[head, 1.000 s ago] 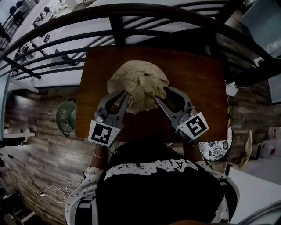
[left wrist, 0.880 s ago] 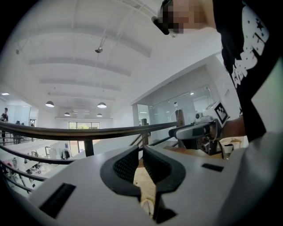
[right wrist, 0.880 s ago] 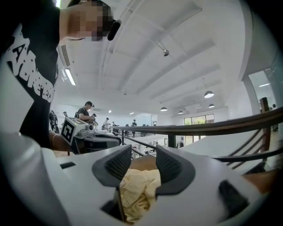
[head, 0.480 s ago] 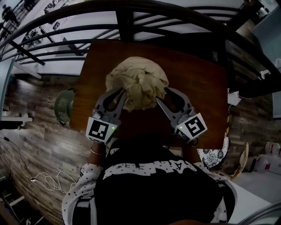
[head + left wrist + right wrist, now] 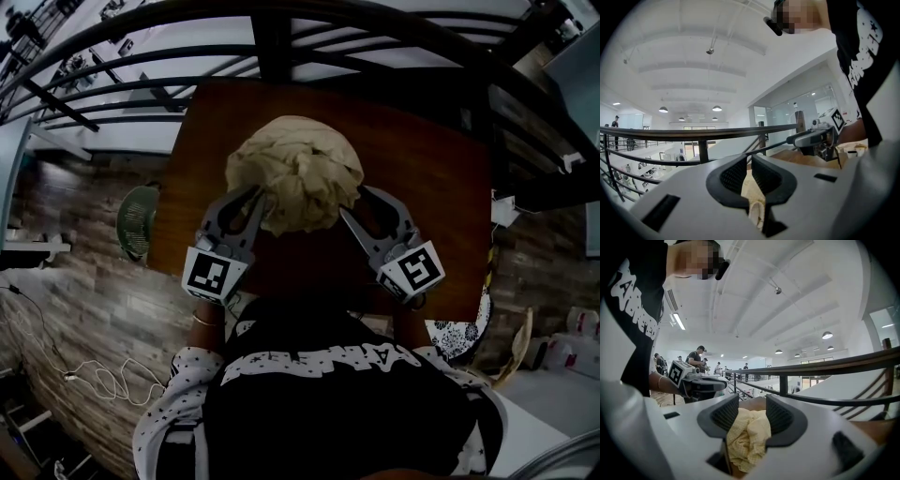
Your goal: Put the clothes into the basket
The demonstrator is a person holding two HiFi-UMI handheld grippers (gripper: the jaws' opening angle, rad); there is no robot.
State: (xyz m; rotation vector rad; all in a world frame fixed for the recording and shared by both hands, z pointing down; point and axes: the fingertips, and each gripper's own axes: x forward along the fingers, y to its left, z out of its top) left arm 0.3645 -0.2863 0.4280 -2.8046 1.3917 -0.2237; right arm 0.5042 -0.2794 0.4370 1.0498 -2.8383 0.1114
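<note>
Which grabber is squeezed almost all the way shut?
The left gripper: it pinches only a thin fold of the beige cloth, while the right gripper stands wider around a thick bunch.

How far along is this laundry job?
Done: nothing yet; no clothing shows in any basket. In hand: the left gripper and right gripper each pinch the crumpled beige cloth over the brown table. Still to do: carrying it to the basket, possibly the green round thing on the floor beside the table, and releasing it.
</note>
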